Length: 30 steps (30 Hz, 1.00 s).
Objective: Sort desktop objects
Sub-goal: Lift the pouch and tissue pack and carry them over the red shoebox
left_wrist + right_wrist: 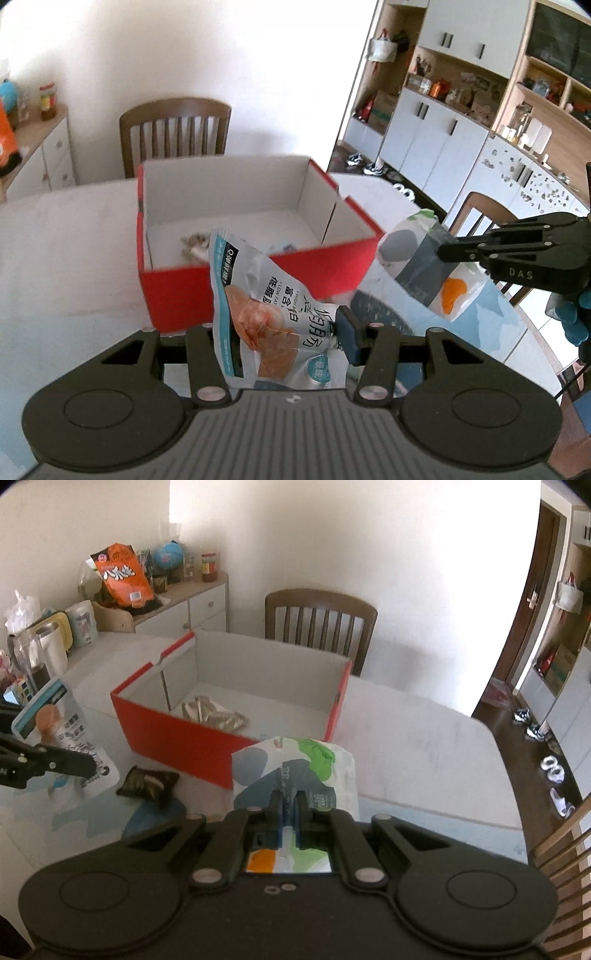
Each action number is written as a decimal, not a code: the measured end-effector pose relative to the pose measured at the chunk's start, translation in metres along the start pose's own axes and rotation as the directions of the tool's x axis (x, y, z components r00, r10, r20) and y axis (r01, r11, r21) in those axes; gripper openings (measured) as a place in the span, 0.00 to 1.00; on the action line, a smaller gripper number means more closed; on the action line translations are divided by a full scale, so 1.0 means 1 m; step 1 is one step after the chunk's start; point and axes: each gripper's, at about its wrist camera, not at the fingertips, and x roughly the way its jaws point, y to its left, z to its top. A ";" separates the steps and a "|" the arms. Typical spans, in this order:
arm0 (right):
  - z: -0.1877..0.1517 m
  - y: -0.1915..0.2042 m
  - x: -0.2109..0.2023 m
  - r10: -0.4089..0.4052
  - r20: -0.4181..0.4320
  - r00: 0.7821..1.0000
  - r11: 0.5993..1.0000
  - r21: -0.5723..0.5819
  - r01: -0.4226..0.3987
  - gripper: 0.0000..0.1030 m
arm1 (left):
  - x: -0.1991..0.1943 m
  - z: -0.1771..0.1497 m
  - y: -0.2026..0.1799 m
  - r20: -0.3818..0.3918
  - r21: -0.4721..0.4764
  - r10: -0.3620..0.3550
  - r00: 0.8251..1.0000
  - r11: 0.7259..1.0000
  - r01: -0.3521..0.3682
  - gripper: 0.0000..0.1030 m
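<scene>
My left gripper (277, 338) is shut on a silver and teal snack pouch (258, 295) and holds it in the air just in front of the red box (258, 280). My right gripper (445, 251) comes in from the right, shut on a white packet (413, 258) with grey, green and orange blobs, beside the box's right corner. In the right wrist view the same packet (295, 764) is pinched between the closed fingers (274, 805) of the right gripper (288, 803), with the red box (177, 734) right behind it. At the left edge the left gripper (83, 766) holds its pouch (70, 734).
The open box has white inner walls and holds a silvery packet (214, 712). A small dark packet (147, 781) lies on the table in front of it. Wooden chairs (321, 620) (480, 214) stand behind and to the right. Cups and jars (55, 638) crowd the table's left end.
</scene>
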 end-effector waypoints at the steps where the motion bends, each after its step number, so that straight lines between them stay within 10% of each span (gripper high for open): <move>1: 0.004 0.001 0.000 -0.001 0.006 1.000 1.000 -0.001 0.001 0.04 | 0.000 0.004 0.000 0.006 0.005 -0.004 1.000 1.000 0.004 0.48; 30: 0.081 0.018 0.036 -0.024 0.082 0.996 1.000 0.021 0.023 0.04 | 0.065 0.110 0.059 -0.023 -0.001 -0.028 0.999 1.000 0.028 0.48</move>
